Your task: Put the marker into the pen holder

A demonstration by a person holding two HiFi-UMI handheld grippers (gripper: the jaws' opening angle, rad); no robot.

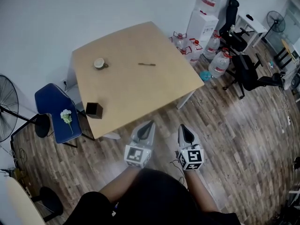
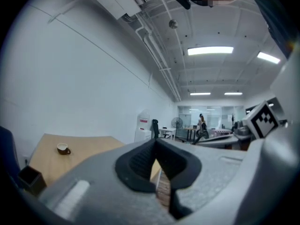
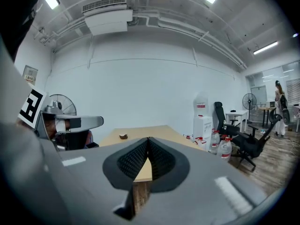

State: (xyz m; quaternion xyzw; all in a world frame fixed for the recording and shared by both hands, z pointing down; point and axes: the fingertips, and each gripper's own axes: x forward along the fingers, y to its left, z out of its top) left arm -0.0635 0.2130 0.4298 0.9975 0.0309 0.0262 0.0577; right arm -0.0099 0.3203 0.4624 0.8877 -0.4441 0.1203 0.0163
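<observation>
Head view: marker [image 1: 146, 64] centre frame on bench [image 1: 136, 93], pen holder [image 1: 94, 110] lower left; left hand-held gripper [image 1: 150, 123] and right hand-held gripper [image 1: 183, 126] closed, empty.

Bright ceiling strip lights [image 2: 210, 51]; soft shadows, fisheye-bent edges, dark corners.

One table [image 1: 140, 93] holds one marker [image 1: 146, 64] at 12 o'clock, one cup [image 1: 99, 63] at 10 o'clock and one pen holder [image 1: 94, 110] at 8 o'clock. One blue chair [image 1: 51, 102] at 9 o'clock bears one flower [image 1: 67, 116]. There are two fans, a near fan [image 1: 5, 108] at 9 o'clock and a far fan [image 1: 275, 20] at 2 o'clock. Toward 1 o'clock stand one water dispenser [image 1: 202, 25], four water jugs [image 1: 219, 63] and two office chairs [image 1: 248, 74]. Two grippers show at 6 o'clock, the left gripper [image 1: 150, 123] and the right gripper [image 1: 183, 127].
</observation>
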